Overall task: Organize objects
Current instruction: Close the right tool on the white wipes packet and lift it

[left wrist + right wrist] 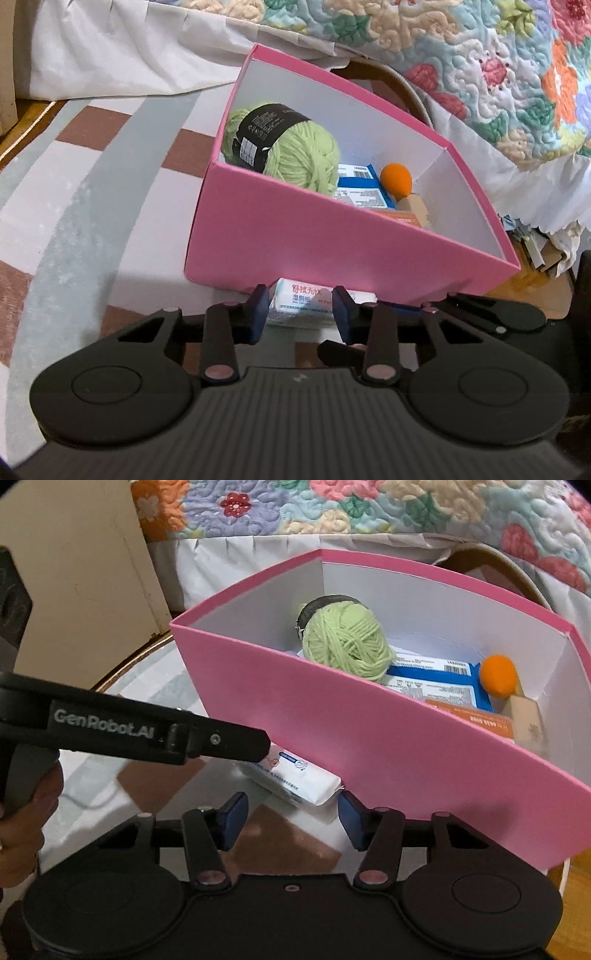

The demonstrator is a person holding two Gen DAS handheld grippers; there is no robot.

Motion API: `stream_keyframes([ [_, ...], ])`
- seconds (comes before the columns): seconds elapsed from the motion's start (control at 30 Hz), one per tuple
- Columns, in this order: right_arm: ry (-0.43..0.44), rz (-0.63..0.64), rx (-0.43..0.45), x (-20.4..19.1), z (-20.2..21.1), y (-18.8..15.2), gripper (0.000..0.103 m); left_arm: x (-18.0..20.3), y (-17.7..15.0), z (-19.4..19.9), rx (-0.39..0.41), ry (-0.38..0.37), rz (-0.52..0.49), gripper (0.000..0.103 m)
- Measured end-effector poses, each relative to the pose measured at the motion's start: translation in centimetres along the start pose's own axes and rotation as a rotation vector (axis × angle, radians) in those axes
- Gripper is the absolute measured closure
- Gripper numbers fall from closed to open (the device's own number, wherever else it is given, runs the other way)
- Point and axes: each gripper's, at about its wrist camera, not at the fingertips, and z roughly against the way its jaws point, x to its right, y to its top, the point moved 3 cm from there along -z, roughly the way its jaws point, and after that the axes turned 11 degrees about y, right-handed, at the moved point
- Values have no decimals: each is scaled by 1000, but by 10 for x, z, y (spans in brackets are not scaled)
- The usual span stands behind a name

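I find the pack of wet wipes [314, 304] lying flat on the rug [74, 206], pressed against the outside foot of the pink box [295, 236], along its near wall. In the right wrist view the same pack [291, 779] shows one end tucked partly under that wall's lower edge.

Both tools are at the pack. My left gripper [300, 314] stands part open, its blue pads to either side of the pack's near end; I see no firm contact on either side, so it has hold of nothing. My right gripper [293, 821] is likewise part open, just short of the pack's corner and gripping nothing. The left tool's black finger [221, 740] crosses the right wrist view and ends over the pack's far end.

Inside the pink box I record a ball of green yarn [291, 147] with a black label at the end nearest the far corner, a blue and white packet [360, 184] flat on the floor beside it, an orange ball [396, 178] past the packet, a small tan block [417, 210] and an orange card [476, 718].

Beyond the box are a floral quilt [480, 74] and a white bed skirt [122, 55].
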Motion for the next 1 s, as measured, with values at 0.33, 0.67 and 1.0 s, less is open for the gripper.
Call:
stream_keyframes([
  [0.33, 35, -28, -7, -11, 10, -19, 44, -7, -27, 0, -139, -46, 64, 67],
  [0.67, 73, -64, -21, -21, 28, -51, 32, -8, -52, 6, -218, -17, 100, 57],
  [1.0, 7, -38, -46, -29, 7, -56, 18, -1, -50, 0, -181, -19, 75, 67],
])
